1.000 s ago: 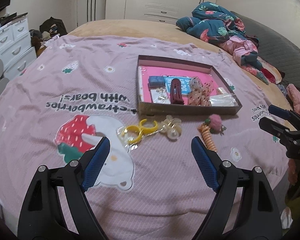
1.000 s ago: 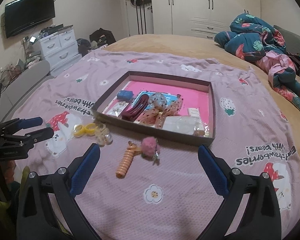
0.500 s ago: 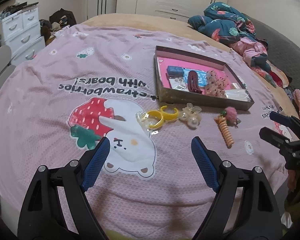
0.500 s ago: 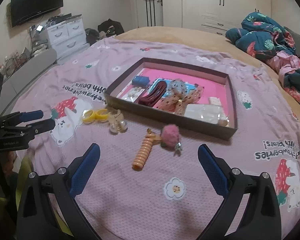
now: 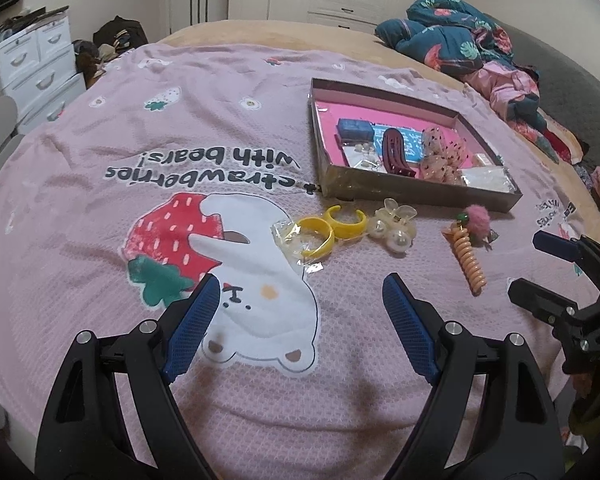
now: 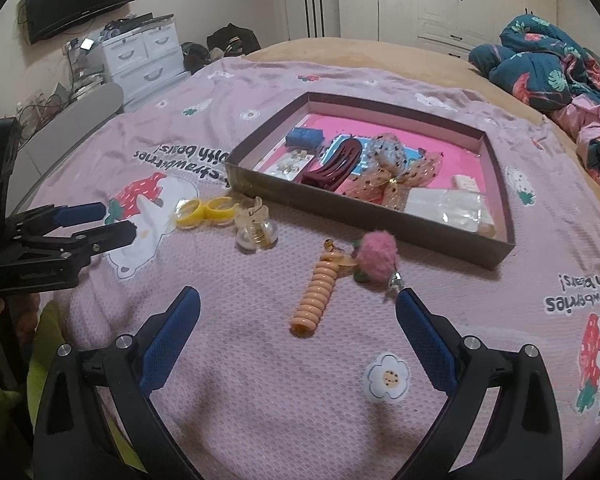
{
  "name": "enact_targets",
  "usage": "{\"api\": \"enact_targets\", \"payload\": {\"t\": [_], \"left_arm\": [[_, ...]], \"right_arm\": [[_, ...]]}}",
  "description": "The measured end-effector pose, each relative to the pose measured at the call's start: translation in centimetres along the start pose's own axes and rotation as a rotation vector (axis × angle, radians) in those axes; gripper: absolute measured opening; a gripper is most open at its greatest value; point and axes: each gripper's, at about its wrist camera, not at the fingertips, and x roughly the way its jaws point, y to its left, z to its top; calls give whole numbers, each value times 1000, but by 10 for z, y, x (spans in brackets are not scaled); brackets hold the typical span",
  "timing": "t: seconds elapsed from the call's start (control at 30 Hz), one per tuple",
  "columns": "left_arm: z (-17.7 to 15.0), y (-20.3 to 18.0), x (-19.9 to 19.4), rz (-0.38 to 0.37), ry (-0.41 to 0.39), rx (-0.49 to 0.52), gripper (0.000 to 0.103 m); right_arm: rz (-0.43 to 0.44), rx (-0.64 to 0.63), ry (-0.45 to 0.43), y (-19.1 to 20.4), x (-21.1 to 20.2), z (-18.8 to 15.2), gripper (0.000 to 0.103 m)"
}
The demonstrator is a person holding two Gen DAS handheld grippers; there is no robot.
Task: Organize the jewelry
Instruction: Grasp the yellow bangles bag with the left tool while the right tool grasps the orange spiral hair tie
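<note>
Both grippers hang wide open and empty over the pink blanket [image 5: 100,128]: left gripper [image 5: 298,300] near the yellow rings [image 5: 330,228], right gripper [image 6: 298,312] just short of the orange spiral tie [image 6: 314,298]. A pearl claw clip [image 5: 394,226] and pink pompom [image 6: 376,256] lie beside the tray [image 6: 384,220], which holds what looks like a maroon clip [image 6: 332,168]

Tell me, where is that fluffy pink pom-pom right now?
The pink pom-pom lies on the pink blanket just outside the box's near wall, touching the top of the orange spiral hair tie, ahead of the open right hand-held gripper.
</note>
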Motion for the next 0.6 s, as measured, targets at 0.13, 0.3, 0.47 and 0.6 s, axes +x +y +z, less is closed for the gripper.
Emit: {"api": "enact_targets", "payload": {"t": [0.13,0.3,0.47,0.6], "left_arm": [[5,-3,11,-4,13,18,76],[13,-5,26,-7,32,38,76],[21,-4,43,-8,53,42,76],[28,-1,57,-18,66,42,76]], "right_arm": [[7,7,17,-1,9,-1,98],[14,29,37,-7,20,-2,97],[22,40,56,-12,30,-1,97],[29,34,78,-13,39,0,85]]}}
